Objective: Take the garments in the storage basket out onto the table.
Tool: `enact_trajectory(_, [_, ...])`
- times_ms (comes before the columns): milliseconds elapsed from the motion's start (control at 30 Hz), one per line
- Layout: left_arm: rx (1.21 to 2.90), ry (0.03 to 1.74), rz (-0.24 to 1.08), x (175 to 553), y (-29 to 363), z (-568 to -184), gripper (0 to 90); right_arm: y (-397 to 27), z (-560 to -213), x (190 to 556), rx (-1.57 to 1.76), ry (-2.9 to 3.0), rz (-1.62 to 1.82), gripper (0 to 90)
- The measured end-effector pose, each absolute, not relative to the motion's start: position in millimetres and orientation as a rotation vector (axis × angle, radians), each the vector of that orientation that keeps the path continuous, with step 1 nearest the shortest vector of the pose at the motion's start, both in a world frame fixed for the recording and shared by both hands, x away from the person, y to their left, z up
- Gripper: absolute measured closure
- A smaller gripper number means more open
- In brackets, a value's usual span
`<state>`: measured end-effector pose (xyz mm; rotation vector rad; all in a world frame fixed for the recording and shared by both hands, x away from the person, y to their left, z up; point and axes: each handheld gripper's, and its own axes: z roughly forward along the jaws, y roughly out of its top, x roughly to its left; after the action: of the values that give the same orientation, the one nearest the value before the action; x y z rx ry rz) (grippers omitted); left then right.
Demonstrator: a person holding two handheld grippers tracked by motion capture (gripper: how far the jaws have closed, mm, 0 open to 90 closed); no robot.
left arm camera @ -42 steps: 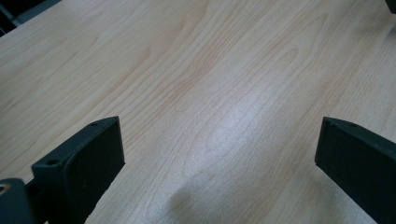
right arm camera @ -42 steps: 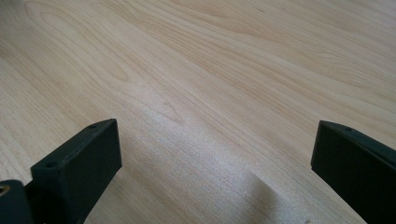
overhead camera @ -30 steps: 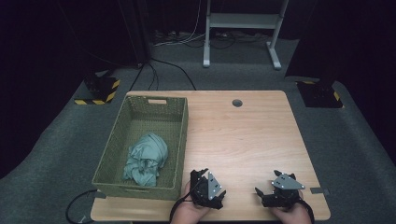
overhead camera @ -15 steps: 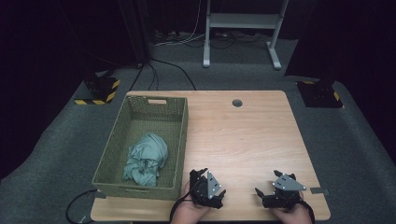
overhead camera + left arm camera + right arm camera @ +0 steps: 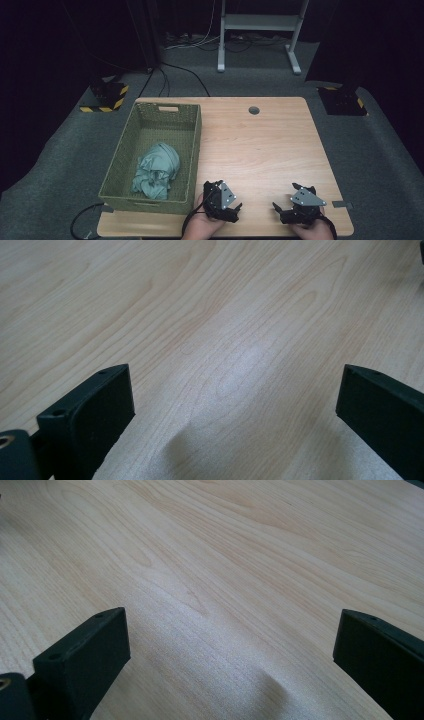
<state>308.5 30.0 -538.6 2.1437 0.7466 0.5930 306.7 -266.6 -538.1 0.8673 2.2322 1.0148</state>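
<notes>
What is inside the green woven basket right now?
The green woven basket on the light wooden table holds one crumpled pale teal cloth, lying toward its near end. The far half shows bare woven floor. Anything under the cloth is covered and cannot be seen.

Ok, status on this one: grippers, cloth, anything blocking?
Left gripper and right gripper both open, empty, low over the table. Green cloth crumpled in the woven basket. Nothing in the way.

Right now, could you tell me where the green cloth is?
In the high view, the green cloth lies crumpled inside the woven basket on the table's left side, left of the left tool.
</notes>
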Motion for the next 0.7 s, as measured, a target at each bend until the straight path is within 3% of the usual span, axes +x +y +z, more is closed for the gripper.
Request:
enact_trajectory(300, [2.133,0.77,0.492,314.6,31.7,-533.6,1.9,-268.6,-537.5,307.0,0.877,2.226,1.037,1.4])
enact_trajectory(700, [2.108,0.736,0.463,313.4,28.9,-508.6,2.2,-269.9,-537.2,307.5,0.891,2.225,1.051,1.4])
